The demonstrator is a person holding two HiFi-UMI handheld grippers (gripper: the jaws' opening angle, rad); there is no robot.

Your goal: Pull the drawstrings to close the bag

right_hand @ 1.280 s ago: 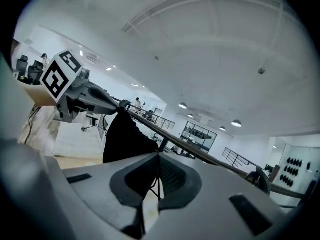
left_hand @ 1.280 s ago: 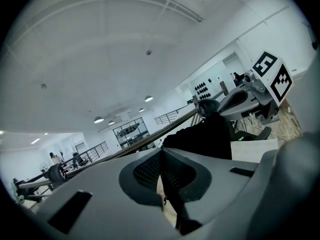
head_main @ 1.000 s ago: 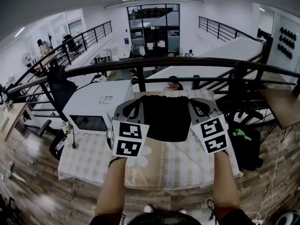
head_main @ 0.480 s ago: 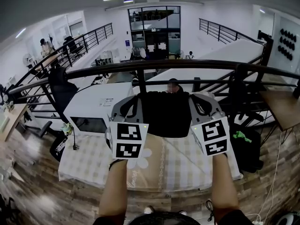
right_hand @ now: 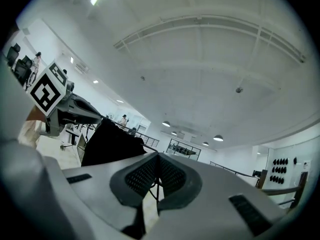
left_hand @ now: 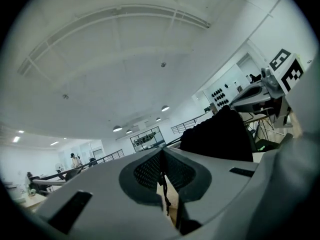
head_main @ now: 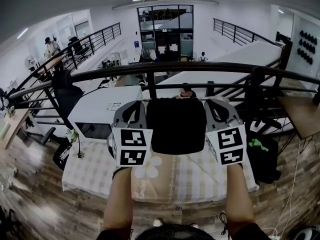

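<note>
A black drawstring bag (head_main: 176, 125) hangs in the air above the table, held up between my two grippers, its top edge gathered. My left gripper (head_main: 134, 105) is at the bag's upper left corner, my right gripper (head_main: 215, 103) at its upper right. In the left gripper view the jaws (left_hand: 161, 168) are shut on a thin dark drawstring (left_hand: 163, 191), and the bag (left_hand: 217, 136) is to the right. The right gripper view likewise has shut jaws (right_hand: 157, 170) pinching a drawstring (right_hand: 152, 194), with the bag (right_hand: 111, 141) to the left.
Below lies a table under a checked cloth (head_main: 195, 181) with a flower print. A white box-like appliance (head_main: 102, 115) stands at the back left. A dark railing (head_main: 150, 70) runs across behind the table, and a green thing (head_main: 257, 144) lies on a dark case at the right.
Both grippers have risen and drawn slightly apart, carrying the bag up with them. The bag now hangs higher and looks squarer, with its top more gathered.
</note>
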